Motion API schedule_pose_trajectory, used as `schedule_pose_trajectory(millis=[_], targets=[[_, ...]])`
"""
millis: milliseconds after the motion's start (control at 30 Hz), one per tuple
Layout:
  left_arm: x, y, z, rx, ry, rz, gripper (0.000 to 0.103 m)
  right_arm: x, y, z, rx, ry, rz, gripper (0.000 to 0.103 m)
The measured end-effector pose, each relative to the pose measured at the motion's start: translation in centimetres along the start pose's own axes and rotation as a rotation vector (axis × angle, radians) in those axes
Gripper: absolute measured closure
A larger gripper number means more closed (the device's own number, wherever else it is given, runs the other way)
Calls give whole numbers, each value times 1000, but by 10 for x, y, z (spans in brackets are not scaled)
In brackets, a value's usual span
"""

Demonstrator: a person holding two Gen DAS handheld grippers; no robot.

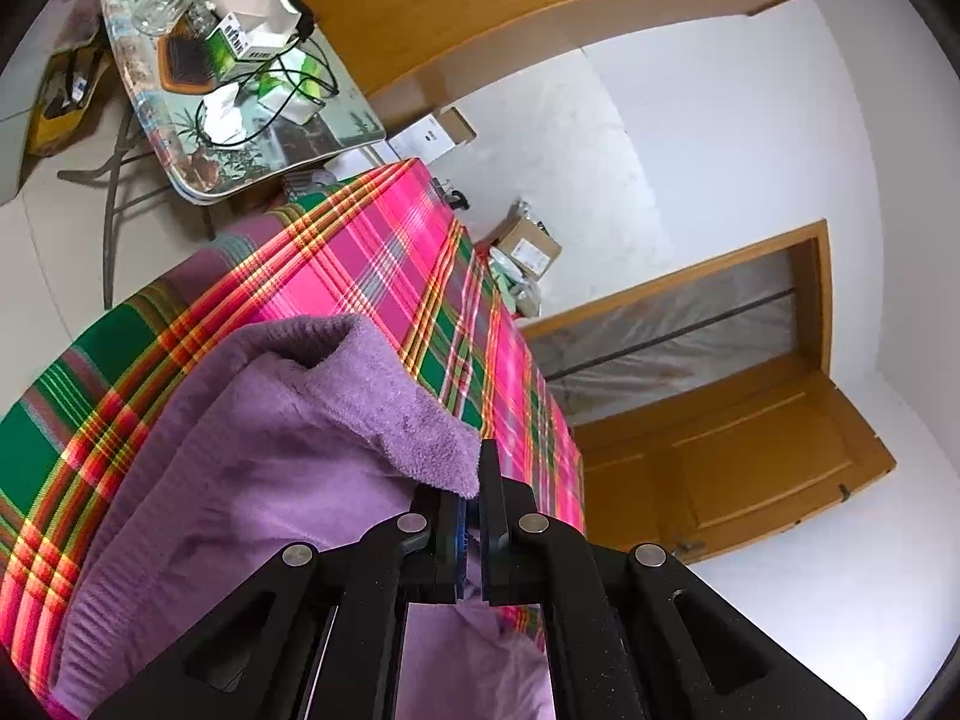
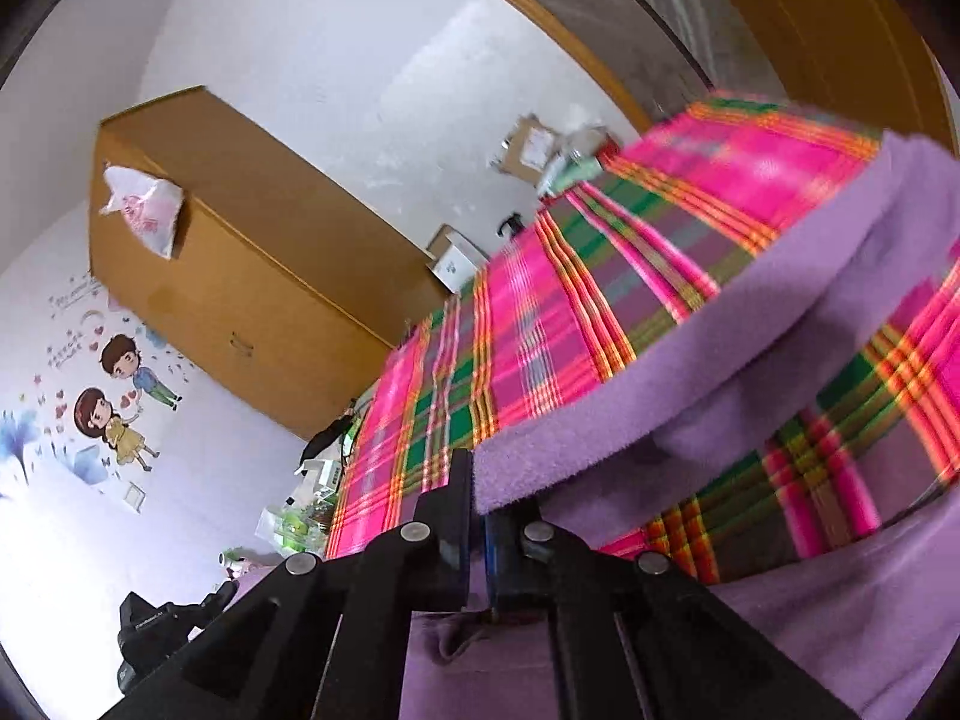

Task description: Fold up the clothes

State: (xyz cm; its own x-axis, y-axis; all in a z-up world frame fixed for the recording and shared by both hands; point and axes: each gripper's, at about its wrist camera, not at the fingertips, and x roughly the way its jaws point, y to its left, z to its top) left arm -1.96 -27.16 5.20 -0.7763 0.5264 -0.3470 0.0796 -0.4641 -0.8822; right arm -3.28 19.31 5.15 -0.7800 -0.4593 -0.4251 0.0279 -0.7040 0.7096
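A purple fleece garment (image 1: 282,438) lies over a bed with a pink, green and orange plaid cover (image 1: 390,252). In the left wrist view my left gripper (image 1: 474,498) is shut on a lifted corner of the purple cloth, which bunches up to the left of the fingers. In the right wrist view my right gripper (image 2: 477,492) is shut on an edge of the same purple garment (image 2: 690,384); the edge runs up and to the right, stretched above the plaid cover (image 2: 540,324). More purple cloth hangs below both grippers.
A small folding table (image 1: 354,138) crowded with boxes, cables and a glass bowl stands beyond the bed. A wooden wardrobe (image 2: 240,276) stands against the wall, a wooden door (image 1: 750,468) is open, and cardboard boxes (image 1: 528,246) lie by the bed.
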Motion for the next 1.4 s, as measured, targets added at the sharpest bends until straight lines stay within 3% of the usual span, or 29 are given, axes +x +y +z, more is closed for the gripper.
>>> schedule_pose_trajectory(millis=[633, 1067, 1400], targets=[[-48, -4, -27, 59, -20, -36, 101, -88, 48, -36, -177, -80, 27, 100], [-82, 17, -68, 110, -10, 32, 101, -126, 42, -81, -223, -42, 14, 100], [-93, 48, -94, 74, 6, 75, 101, -136, 27, -116, -250, 30, -19, 100]])
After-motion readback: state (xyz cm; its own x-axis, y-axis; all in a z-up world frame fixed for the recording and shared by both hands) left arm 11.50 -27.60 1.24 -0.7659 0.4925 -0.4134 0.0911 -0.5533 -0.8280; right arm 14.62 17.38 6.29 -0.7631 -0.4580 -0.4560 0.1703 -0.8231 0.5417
